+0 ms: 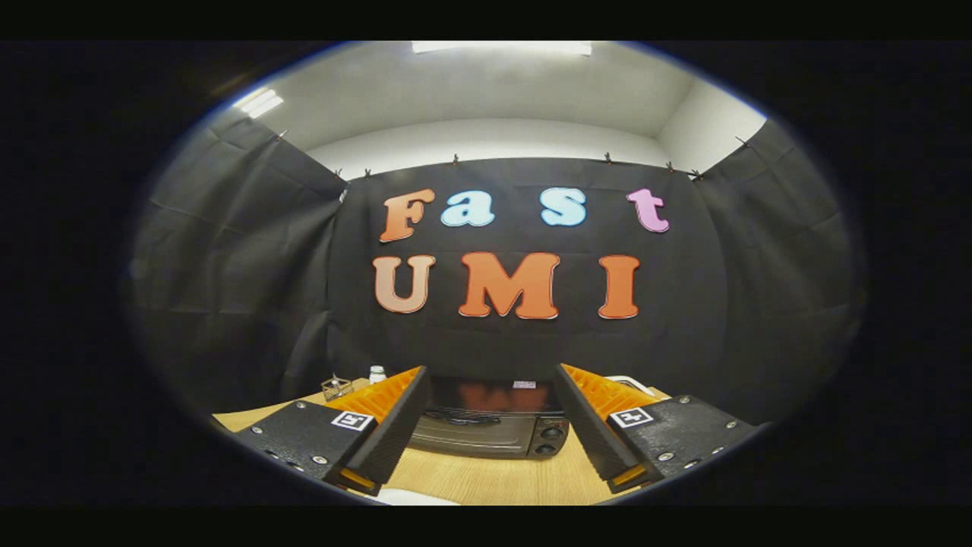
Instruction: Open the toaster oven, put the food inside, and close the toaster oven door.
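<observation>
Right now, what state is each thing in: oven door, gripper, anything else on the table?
Toaster oven: door shut, standing on the table beyond the fingers.
Gripper: open, fingers spread apart, holding nothing.
Small bottle: upright, capped, behind the oven's left side.

The gripper (490, 425) fingers, spread wide with nothing between them, hide both ends of the toaster oven (490, 425). A small bottle (377, 374) and a wire object (336, 387) beyond them are too small to identify.

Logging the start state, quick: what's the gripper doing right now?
Gripper: open, holding nothing; its fingers spread apart above the wooden table, the closed toaster oven beyond them.
</observation>
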A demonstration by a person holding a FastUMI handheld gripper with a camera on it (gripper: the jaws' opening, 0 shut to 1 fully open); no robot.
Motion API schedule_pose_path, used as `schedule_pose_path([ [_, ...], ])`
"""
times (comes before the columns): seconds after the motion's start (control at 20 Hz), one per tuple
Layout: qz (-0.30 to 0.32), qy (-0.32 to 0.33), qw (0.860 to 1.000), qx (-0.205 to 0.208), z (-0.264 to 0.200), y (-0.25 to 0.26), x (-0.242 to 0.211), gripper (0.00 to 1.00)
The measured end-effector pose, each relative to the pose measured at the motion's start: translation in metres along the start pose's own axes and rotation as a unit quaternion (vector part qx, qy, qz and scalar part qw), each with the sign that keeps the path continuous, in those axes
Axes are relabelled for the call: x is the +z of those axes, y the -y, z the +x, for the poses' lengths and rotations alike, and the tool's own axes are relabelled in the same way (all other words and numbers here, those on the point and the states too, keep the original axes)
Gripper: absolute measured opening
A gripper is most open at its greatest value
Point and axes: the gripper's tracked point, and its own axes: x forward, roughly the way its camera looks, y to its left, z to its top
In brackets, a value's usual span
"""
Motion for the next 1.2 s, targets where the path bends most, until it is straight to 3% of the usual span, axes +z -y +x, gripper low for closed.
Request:
schedule_pose_path([
  [0.4,-0.007,-0.002,1.0,0.009,0.005,-0.009,-0.006,0.97],
  [1.2,0.003,-0.051,0.998,0.034,0.041,-0.04,-0.064,0.97],
])
